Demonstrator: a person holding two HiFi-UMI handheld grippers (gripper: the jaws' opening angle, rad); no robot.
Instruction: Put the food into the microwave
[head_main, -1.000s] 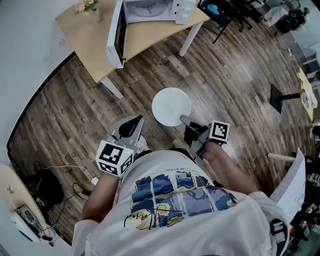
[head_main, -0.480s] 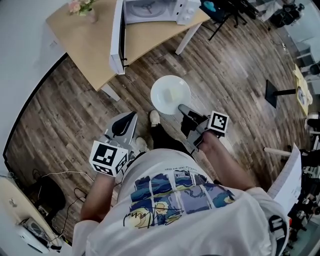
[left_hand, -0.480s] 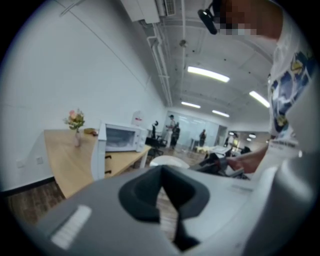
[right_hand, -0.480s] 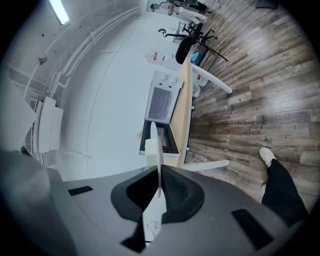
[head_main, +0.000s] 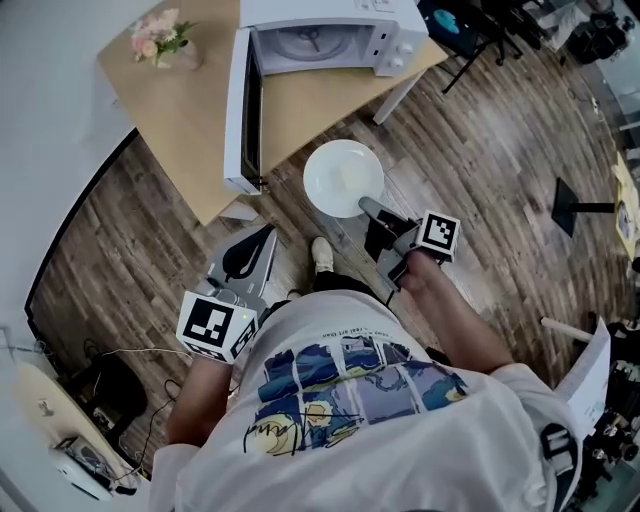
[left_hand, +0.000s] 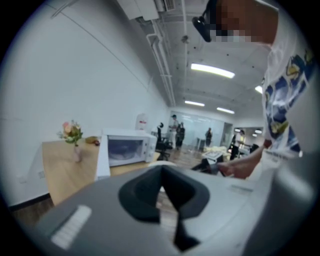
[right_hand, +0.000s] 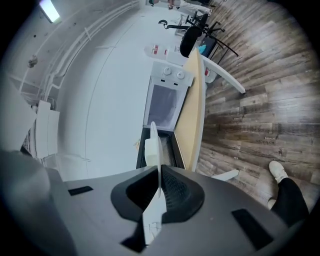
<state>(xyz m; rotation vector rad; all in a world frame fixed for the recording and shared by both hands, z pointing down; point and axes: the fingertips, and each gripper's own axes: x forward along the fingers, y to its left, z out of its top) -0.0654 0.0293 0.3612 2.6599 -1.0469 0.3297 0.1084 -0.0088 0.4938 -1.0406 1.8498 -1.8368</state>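
Right tool (head_main: 366, 206) clamps plate (head_main: 343, 178) rim; left tool (head_main: 268, 235) closed, empty. Keep plate level, aim into open microwave (head_main: 320, 45) on far counter (head_main: 185, 105).

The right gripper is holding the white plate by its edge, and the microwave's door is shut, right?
Not quite. The door of the microwave is not shut: it stands open, swung out to the side, as the head view shows. The rest is right: the right gripper holds the white plate by its edge.
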